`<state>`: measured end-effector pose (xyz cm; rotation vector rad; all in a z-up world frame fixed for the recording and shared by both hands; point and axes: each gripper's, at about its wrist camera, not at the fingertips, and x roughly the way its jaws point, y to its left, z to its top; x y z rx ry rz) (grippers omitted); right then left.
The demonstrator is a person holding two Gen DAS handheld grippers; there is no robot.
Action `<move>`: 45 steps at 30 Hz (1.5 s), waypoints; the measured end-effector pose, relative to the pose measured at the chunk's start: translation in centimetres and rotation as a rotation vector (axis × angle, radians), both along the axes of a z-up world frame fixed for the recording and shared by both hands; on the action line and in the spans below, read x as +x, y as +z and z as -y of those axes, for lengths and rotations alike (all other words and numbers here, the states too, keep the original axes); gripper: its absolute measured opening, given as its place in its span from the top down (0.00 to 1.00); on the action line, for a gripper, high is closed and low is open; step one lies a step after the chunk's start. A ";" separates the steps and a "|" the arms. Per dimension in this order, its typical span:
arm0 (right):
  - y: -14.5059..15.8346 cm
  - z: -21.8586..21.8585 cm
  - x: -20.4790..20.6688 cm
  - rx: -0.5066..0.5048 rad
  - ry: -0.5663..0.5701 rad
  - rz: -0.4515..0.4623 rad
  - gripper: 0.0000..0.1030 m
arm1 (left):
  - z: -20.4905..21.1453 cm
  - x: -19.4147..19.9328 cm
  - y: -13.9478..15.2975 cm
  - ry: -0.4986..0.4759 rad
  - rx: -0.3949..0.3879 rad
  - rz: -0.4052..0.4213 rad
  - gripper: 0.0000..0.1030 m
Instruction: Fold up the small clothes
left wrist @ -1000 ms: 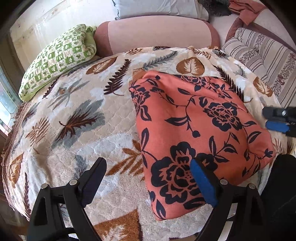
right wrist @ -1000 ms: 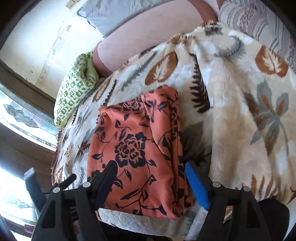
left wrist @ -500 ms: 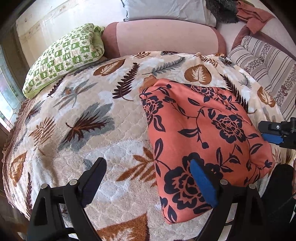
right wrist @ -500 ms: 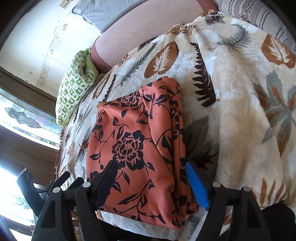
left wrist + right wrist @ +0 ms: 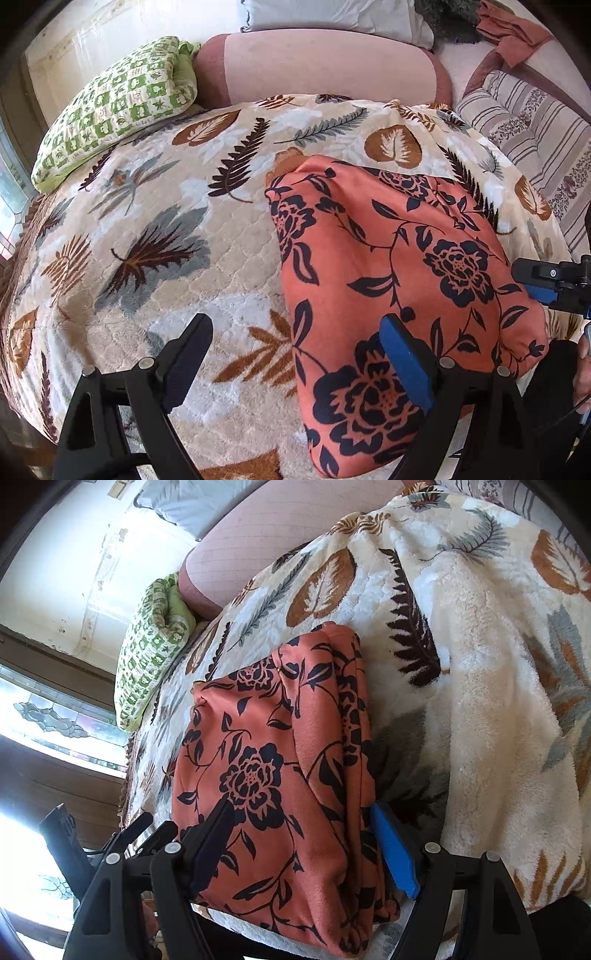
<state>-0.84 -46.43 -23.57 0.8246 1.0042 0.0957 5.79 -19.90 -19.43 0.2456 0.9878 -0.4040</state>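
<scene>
Both claws gape: folded orange garment (image 5: 280, 775) beneath right claw (image 5: 303, 845), beside left claw (image 5: 295, 362).

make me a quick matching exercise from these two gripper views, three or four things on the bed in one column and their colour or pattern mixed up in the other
Things:
1. folded garment
2. pillow
3. blanket
4. bolster

Looks:
A. green and white checks
B. plain pink
C. orange with dark flowers
D. cream with brown and grey leaves

Pairs: 1-C, 2-A, 3-D, 4-B
</scene>
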 end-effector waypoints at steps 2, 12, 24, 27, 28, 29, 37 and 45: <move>-0.1 0.1 0.0 0.008 -0.001 0.001 0.23 | 0.3 0.0 0.1 -0.004 0.001 0.002 0.11; -0.6 0.0 0.5 0.013 0.018 -0.004 0.23 | 1.2 0.9 -1.2 -0.021 -0.023 -0.064 0.11; -2.8 0.1 1.3 0.097 0.032 -0.020 0.23 | 2.3 1.9 -2.9 -0.043 -0.064 -0.138 0.11; -3.3 -0.3 1.7 0.109 0.047 -0.020 0.23 | 2.0 2.7 -3.6 -0.041 -0.118 -0.204 0.11; -3.4 -0.4 1.9 0.111 0.050 -0.014 0.23 | 1.9 3.0 -4.0 -0.037 -0.143 -0.236 0.11; -3.5 -0.5 2.0 0.118 0.051 -0.008 0.23 | 1.8 3.4 -4.3 -0.034 -0.167 -0.265 0.11; -3.8 -1.4 2.5 0.133 0.081 0.038 0.28 | 2.4 4.7 -5.9 -0.064 -0.267 -0.413 0.07; -2.9 -3.1 2.3 0.028 0.097 0.055 0.50 | 1.4 4.5 -5.1 -0.075 -0.311 -0.379 0.27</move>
